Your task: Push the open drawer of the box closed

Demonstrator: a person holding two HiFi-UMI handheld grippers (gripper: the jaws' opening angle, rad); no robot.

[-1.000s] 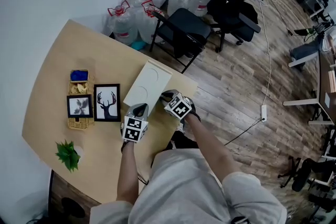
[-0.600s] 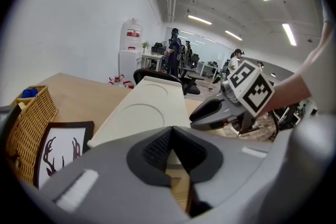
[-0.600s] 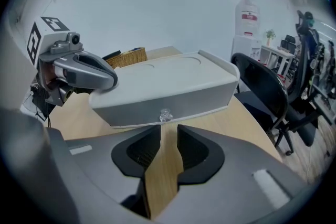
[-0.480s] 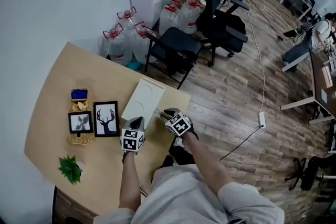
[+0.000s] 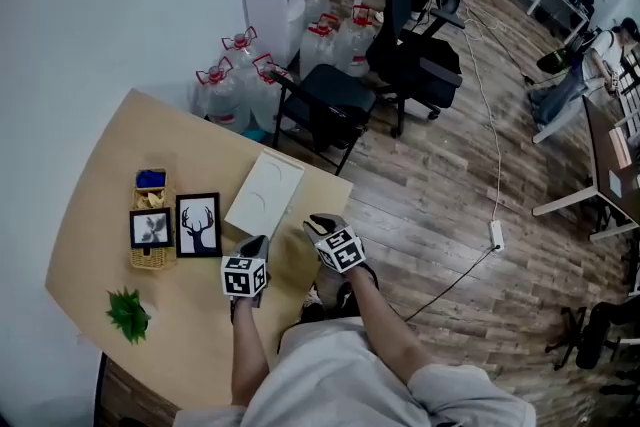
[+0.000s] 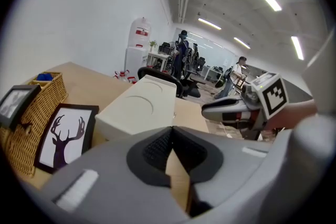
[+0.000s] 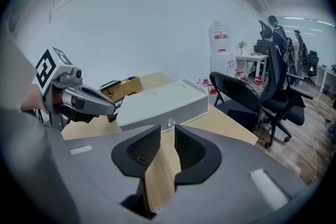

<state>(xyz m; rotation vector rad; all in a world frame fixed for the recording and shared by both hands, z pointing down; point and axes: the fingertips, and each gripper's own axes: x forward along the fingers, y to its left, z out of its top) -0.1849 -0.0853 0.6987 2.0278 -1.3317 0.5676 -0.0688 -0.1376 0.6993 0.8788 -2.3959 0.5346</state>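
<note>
Box lies flat on the desk. Its long front face carries a small clear knob and faces the right gripper. From the right gripper view the drawer front looks about flush with the box, so we judge little or no travel is left, though we can't rule out a thin gap.

Handling, as we judge it: a light, stiff shell with smooth sides, likely to slide on the desk under a hard push. Push flat on the drawer face just beside the knob, not on the knob itself, which is small and may be fragile. Brace the far side of the box if it creeps.

Right fingers stand a little apart and hold nothing; only bare desk shows in the gap. Left gripper sits at the near end of the box, with its fingers touching at the tips and nothing held.

Room: there is a bare strip of desk in front of the box, then the desk edge, with a chair beyond the far corner. On the side away from the knob, a framed deer picture stands near and a basket further out. A box shoved that way would hit the frame first.
</note>
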